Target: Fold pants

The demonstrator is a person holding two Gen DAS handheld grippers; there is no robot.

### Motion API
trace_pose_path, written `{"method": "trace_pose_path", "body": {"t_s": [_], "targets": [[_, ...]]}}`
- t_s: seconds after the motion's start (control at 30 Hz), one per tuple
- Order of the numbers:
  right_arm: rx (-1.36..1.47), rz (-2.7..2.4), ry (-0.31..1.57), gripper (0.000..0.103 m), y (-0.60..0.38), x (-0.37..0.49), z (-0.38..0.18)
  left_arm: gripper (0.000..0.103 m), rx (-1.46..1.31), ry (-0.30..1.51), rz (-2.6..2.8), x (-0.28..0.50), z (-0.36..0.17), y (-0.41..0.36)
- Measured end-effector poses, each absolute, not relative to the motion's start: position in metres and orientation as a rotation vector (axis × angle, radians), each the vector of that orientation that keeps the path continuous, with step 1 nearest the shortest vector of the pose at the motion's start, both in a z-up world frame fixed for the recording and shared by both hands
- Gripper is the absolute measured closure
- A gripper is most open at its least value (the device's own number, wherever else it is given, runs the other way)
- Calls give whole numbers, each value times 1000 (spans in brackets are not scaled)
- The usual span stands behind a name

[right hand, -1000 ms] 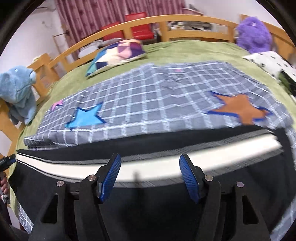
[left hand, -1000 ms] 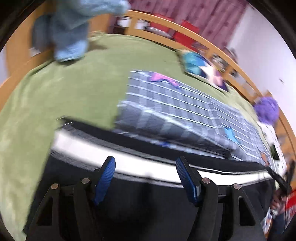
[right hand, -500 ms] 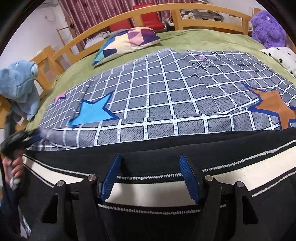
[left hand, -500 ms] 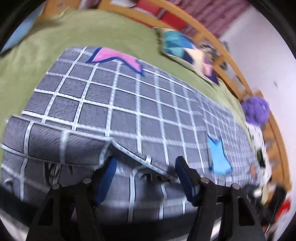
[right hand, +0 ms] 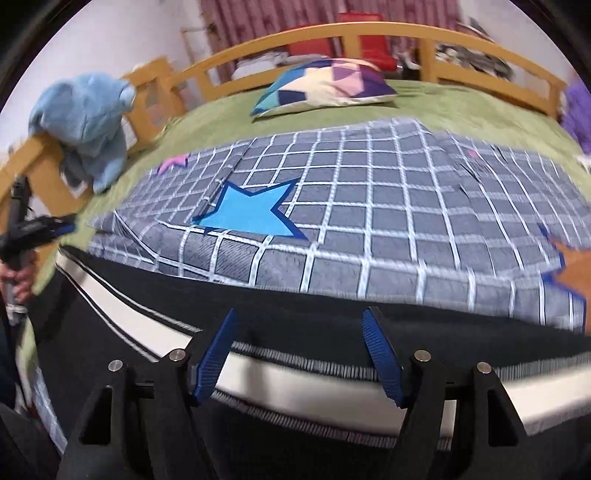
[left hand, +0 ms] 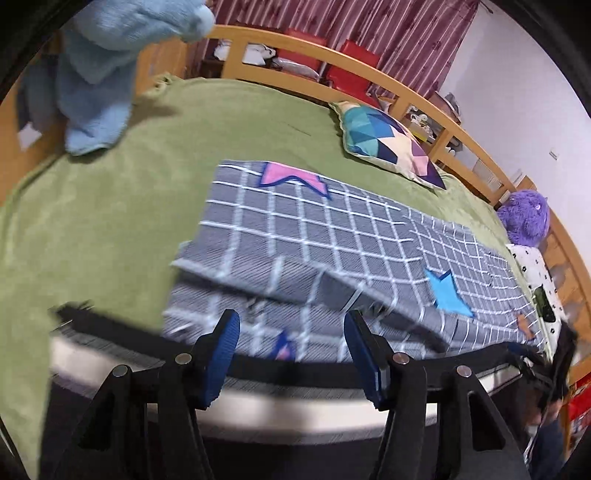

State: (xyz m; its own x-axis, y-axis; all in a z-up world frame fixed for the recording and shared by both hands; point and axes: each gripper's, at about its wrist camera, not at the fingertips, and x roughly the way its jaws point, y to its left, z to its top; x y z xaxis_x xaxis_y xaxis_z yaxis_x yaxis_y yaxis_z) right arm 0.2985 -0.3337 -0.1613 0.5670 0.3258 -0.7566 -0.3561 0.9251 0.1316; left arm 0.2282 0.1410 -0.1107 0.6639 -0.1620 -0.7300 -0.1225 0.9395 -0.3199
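Nearest each camera, the left claw point(left hand: 291, 326) and the right claw point(right hand: 297, 325) both stand wide apart with nothing between their blue pads, each poised over the near edge of the bed. Just beneath them lie the pants point(right hand: 155, 321), black with a broad white stripe edged in thin grey lines, spread flat along the near side of the bed; in the left wrist view the same pants point(left hand: 110, 354) run as a blurred band under the claw. Their far edge touches a grey checked blanket point(right hand: 369, 206) that lies just beyond, its near hem doubled over in a loose fold and its surface marked with a blue star point(right hand: 247, 214), a pink star point(left hand: 291, 177) and an orange star point(right hand: 576, 269). The blanket rests on a green bedcover point(left hand: 96, 221). Farther back a patchwork pillow point(right hand: 325, 86) lies on the cover near the wooden bed rail point(right hand: 369, 31). A blue plush toy point(right hand: 85, 122) sits at the left corner, a purple plush toy point(left hand: 526, 218) at the right. Red chairs point(left hand: 351, 62) and a dark red curtain point(left hand: 388, 26) stand behind the rail.
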Motion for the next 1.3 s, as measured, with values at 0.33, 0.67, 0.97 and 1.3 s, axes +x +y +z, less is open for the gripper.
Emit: {"method": "trace_pose_path", "body": {"t_s": [0.33,0.67,0.97,1.3], "targets": [[-425,533,1012,94,-293,303,-180,46,-287,934,206,169,-145,219],[-237,504,877,99,-306,307,-153,65,-376,947,304,207,-169,261],[-162,420,981,83,-312,321,-171,57,-307,904,296,191,-145,246],[-107,120,929,57,-404,304,-190,42,-166,936,229,221,-177,203]]}}
